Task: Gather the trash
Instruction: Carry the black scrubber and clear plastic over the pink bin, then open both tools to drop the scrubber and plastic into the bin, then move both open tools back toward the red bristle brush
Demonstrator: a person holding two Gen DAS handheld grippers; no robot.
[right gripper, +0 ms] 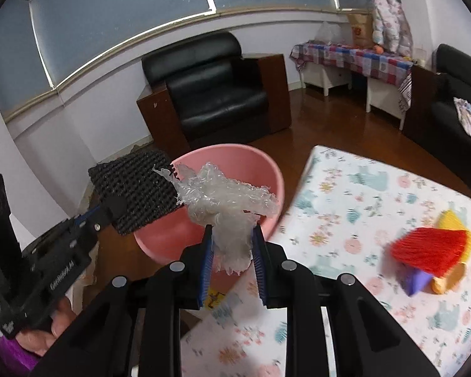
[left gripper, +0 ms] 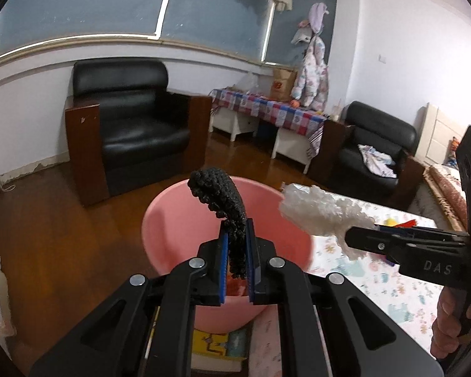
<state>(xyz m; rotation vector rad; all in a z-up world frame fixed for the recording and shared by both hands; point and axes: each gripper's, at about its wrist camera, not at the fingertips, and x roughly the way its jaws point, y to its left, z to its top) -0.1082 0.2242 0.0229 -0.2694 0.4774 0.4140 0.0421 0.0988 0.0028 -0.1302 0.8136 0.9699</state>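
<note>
Wooden floor (left gripper: 62, 245) | pink basin (left gripper: 179, 220) | contents unclear

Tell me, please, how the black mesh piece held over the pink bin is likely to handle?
Probably floppy: the black mesh piece curls over above the left tongs. Likely light, since a narrow pinch carries it. Its open weave may snag.

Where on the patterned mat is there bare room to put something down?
The patterned mat is bare between the pink basin and the red brush, and along its near edge. Crowded: the brush's corner with yellow and purple toys, and the basin mouth, where both grippers hold trash.
</note>
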